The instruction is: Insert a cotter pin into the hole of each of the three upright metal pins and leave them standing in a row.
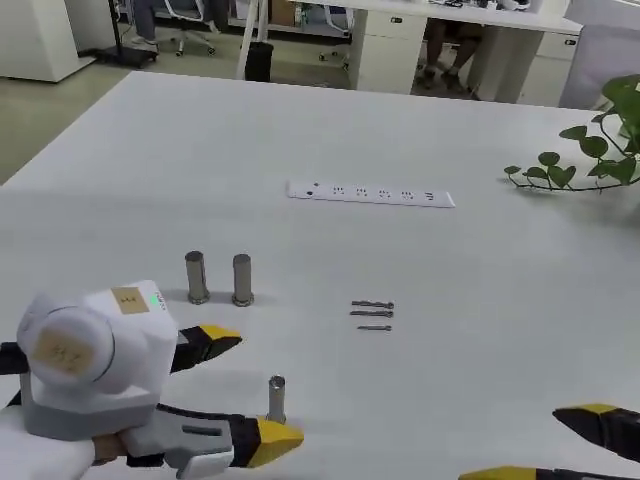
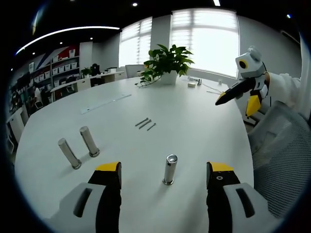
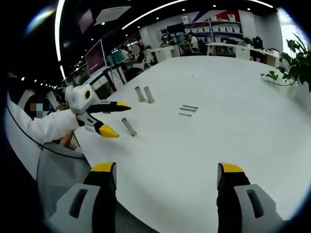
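I am holding the left tool (image 1: pixel 265 388) wide open and empty, its jaws standing either side of the nearest metal pin (image 1: pixel 277 398) without touching it. Two more pins (image 1: pixel 196 277) are standing upright side by side farther along the bench (image 1: pixel 470 290). Three cotter pins (image 1: pixel 372 313) are lying to their right. The right tool (image 1: pixel 525 447) is hovering wide open near the bench's edge, gripping nothing.

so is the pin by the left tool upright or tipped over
Upright: the metal pin stands on its flat base on the table, between the left tool's open jaws, touching neither.
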